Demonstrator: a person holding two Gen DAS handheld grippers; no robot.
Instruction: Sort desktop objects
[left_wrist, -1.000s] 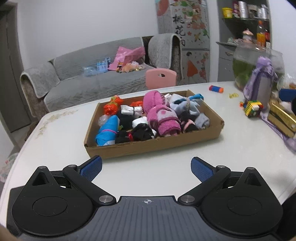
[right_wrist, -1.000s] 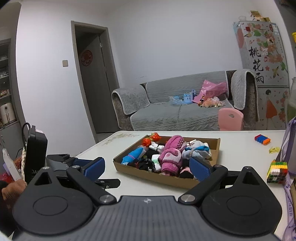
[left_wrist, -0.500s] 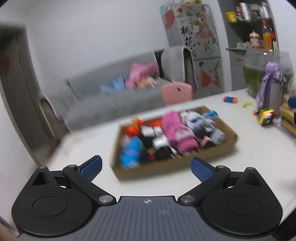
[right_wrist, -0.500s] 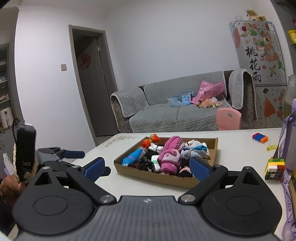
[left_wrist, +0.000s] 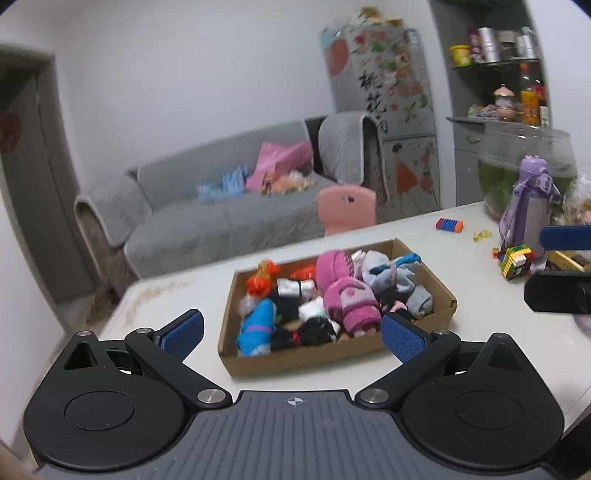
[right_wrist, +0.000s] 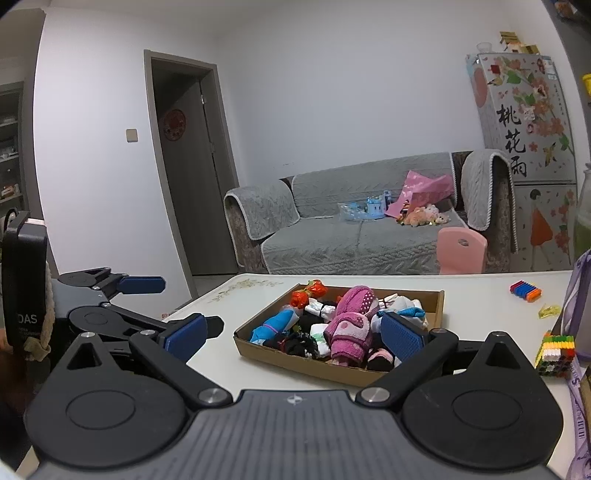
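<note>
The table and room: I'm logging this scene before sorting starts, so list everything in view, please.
Cardboard tray: one, brown, mid-table, full of rolled socks.
Pink socks: one bundle, in the tray's middle.
Blue sock: one, tray's near left corner.
Block cube: one, multicoloured, right of the tray.
Bottle: one, purple, behind the cube.
Fishbowl: one, green water, far right.
Sofa: one, grey, beyond the table.
Chair: one, pink, at the table's far edge.
Left gripper: open.
Right gripper: open.

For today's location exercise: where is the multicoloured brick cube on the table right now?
In both wrist views the multicoloured brick cube sits on the white table, right of the cardboard tray, at the foot of the purple bottle.
</note>
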